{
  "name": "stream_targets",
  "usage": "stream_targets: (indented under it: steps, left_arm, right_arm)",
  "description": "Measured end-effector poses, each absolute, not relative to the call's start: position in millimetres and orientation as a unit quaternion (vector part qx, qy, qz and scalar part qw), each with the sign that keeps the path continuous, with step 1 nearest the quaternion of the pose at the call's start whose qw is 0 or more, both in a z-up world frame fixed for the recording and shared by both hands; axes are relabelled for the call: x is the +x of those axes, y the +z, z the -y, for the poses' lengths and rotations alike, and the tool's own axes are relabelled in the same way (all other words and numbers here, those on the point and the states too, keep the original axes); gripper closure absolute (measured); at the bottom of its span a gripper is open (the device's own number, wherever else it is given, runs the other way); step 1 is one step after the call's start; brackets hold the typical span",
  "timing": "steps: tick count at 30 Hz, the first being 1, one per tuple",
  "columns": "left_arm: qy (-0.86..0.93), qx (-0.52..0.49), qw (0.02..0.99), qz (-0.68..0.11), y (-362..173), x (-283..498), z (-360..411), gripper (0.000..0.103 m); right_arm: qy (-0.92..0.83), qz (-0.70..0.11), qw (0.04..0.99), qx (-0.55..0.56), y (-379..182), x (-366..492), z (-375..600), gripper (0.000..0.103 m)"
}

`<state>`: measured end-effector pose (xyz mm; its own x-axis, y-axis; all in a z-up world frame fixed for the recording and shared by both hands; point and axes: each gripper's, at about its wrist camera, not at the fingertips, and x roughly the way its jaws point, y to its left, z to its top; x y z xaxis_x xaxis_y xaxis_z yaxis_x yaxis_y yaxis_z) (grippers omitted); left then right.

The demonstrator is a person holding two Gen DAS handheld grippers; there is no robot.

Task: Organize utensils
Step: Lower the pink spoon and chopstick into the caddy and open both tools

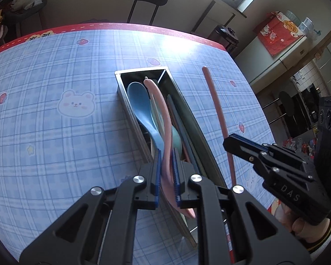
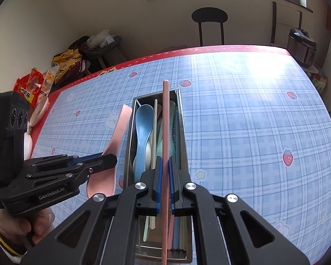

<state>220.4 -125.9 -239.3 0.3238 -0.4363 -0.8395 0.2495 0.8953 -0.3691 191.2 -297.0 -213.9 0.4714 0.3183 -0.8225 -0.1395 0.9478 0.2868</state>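
Left gripper (image 1: 167, 174) clamps 1 pink spoon (image 1: 160, 101); right gripper (image 2: 165, 183) pinches 1 pink chopstick (image 2: 165, 114). Both hang over 1 metal tray (image 2: 130, 137) at 12 o'clock, where 1 blue spoon (image 2: 143, 128) lies among pale chopsticks.

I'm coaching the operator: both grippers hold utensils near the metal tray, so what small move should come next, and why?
Probably lower the right gripper so its pink chopstick settles into the metal tray. It is shut on the stick, lined up lengthwise above the tray, while the left gripper holds the pink spoon off to the side.
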Motion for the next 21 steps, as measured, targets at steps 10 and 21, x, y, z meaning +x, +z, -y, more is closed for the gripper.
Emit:
stream_targets:
  steps: [10, 21]
  left_arm:
    - [-0.199, -0.109, 0.791, -0.569, -269, 255, 141, 0.089]
    - [-0.202, -0.098, 0.796, -0.563, -271, 258, 144, 0.091]
  right_arm:
    - [0.129, -0.526, 0.836, 0.093, -241, 212, 292, 0.097]
    - [0.127, -0.546, 0.824, 0.083, -253, 217, 282, 0.097]
